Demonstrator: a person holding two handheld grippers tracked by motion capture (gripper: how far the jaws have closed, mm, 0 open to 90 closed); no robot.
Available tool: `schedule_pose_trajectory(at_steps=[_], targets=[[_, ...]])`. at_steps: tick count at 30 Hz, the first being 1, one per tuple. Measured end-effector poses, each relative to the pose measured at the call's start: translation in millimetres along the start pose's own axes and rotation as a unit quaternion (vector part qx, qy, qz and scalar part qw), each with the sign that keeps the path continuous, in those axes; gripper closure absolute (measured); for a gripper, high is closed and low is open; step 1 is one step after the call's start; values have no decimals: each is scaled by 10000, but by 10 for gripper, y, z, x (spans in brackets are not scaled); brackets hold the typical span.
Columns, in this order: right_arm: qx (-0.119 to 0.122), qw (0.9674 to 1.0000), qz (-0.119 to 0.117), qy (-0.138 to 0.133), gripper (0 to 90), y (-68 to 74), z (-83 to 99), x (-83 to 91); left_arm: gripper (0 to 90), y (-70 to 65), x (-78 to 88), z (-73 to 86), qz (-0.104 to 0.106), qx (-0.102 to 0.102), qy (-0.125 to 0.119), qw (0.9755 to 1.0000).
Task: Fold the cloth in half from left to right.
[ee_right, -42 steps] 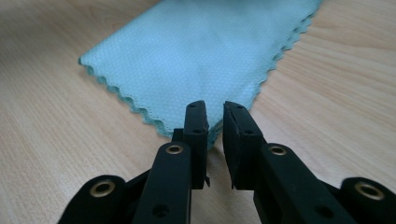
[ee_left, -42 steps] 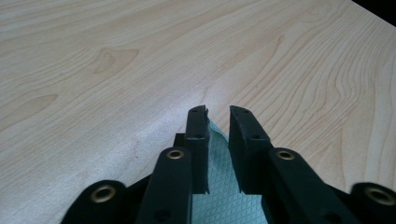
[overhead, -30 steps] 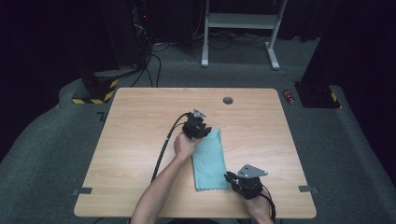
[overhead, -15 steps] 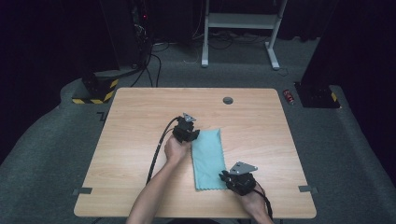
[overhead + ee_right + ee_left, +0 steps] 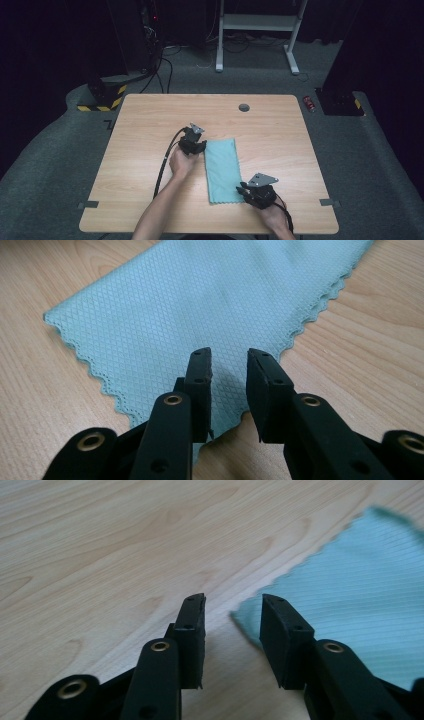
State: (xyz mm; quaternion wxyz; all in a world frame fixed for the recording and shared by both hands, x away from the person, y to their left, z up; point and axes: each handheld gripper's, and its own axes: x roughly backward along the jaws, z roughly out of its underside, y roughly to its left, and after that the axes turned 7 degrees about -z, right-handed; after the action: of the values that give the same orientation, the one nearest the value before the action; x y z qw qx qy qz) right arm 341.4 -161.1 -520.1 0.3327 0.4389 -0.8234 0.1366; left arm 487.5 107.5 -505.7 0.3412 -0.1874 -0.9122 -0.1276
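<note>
1. Holding two grippers over a teal cloth that is lying flat on a wooden table, I am weighing what could go wrong from here.
2. My left gripper is sitting just beside the cloth's far left corner, as the high view shows it. Its jaws are spread and have just been opening, with bare wood and the very tip of the corner in the gap, and nothing is pinched.
3. My right gripper is hovering over the cloth's near right corner. Its jaws are also parted and have just been opening, with the weave showing between them but not gripped.
4. Closing the left jaws where they are now is risking a miss, I judge, because so little of the corner is lying between them; they could scrape the wood instead.
5. Closing the right jaws could be catching one layer alone, since the scalloped edge there seems to be doubled, and the layers would slide apart.
6. Pulling one corner ahead of the other would likely be dragging the cloth askew or bunching it.
7. Looking at the cloth itself: it is a long narrow rectangle, apparently folded, pale teal, with a fine diamond weave and zigzag-cut edges. It is resting smooth near the table's middle, toward my side.
</note>
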Motion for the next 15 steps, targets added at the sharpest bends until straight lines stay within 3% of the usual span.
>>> schedule_pose_trajectory(at_steps=[3, 6, 8, 9, 10, 13, 15], targets=[[1, 10000, -40, -40, 714, 0, -4, 2, 577, -92, 92, 45, 267, -40, -80, 9996], [22, 10000, -68, -5, 706, 5, -2, -11, 553, -194, 142, 121, 357, -138, -17, 9993], [0, 10000, -96, 24, 698, -7, 2, -22, 542, -237, 145, 180, 334, -229, 85, 9991], [-7, 9999, -117, 21, 694, -13, 3, -21, 535, -258, 142, 213, 240, -367, 127, 9990], [-10, 9999, -138, 26, 691, -18, 4, -20, 530, -267, 150, 248, 195, -444, 64, 9988], [-8, 9999, -162, 10, 682, -19, 7, -21, 526, -246, 176, 279, 180, -353, 64, 9992], [11, 9999, -164, 14, 676, -17, 7, -22, 522, -256, 202, 289, 132, -410, 98, 9990]])
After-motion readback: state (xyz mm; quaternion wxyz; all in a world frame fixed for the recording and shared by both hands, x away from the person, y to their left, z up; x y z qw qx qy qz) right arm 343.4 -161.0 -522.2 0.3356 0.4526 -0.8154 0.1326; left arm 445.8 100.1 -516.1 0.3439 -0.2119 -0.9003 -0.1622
